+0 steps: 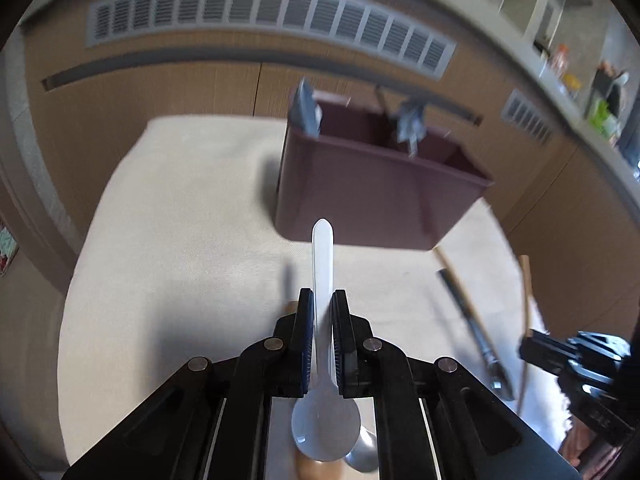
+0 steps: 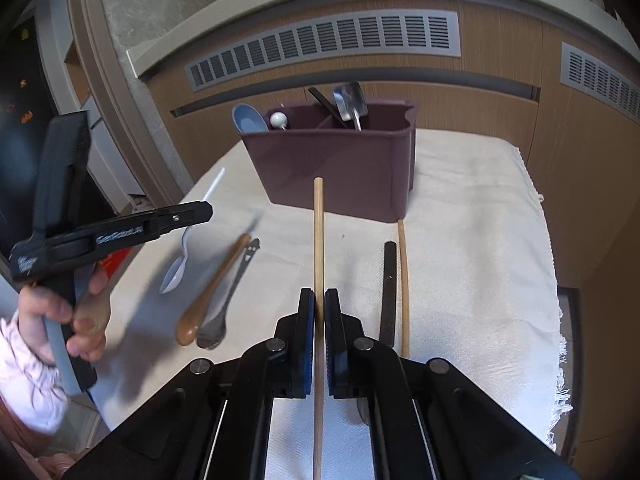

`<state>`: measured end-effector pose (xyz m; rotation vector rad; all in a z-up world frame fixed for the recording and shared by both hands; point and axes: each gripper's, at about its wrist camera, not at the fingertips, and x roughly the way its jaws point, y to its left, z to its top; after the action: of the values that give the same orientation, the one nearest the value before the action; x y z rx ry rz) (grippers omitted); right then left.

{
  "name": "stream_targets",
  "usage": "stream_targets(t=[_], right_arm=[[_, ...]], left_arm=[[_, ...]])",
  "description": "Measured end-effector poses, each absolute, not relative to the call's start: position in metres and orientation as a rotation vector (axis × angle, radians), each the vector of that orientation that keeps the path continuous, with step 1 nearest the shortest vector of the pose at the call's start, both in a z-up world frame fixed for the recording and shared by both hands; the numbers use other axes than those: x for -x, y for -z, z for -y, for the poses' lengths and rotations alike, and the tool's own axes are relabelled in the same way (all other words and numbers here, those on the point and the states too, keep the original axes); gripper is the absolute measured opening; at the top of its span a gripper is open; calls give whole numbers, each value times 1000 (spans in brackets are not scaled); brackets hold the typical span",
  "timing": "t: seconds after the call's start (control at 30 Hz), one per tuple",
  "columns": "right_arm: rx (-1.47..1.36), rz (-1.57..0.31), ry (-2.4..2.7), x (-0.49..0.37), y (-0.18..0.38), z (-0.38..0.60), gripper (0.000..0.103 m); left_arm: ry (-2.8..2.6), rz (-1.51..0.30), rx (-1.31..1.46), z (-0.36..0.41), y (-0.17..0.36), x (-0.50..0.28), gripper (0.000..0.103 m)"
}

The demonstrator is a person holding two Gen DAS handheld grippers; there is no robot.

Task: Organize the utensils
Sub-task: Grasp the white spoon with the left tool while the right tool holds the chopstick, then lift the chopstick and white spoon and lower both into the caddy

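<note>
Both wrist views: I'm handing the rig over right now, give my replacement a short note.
Left gripper: shut on white plastic spoon, lifted off the cloth.
Right gripper: shut on wooden chopstick.
Done: blue spoon and metal scoop stand in maroon caddy.
Left: both held pieces, plus on the cloth a wooden spoon, dark metal spoon, black chopstick, second wooden chopstick.
</note>
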<state>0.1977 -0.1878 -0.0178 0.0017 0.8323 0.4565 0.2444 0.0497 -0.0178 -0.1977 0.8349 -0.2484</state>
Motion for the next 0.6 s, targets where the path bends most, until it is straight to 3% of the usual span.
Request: stream_targets(t=[0.2, 0.43, 0.6], right_arm=[[-24, -704, -484, -190, -34, 186, 5], [3, -283, -410, -205, -164, 189, 5], [-24, -181, -350, -241, -190, 188, 5]], left_arm=[[281, -602, 218, -37, -48, -203, 9], [416, -255, 227, -36, -170, -204, 9], [398, -55, 232, -36, -207, -227, 9]])
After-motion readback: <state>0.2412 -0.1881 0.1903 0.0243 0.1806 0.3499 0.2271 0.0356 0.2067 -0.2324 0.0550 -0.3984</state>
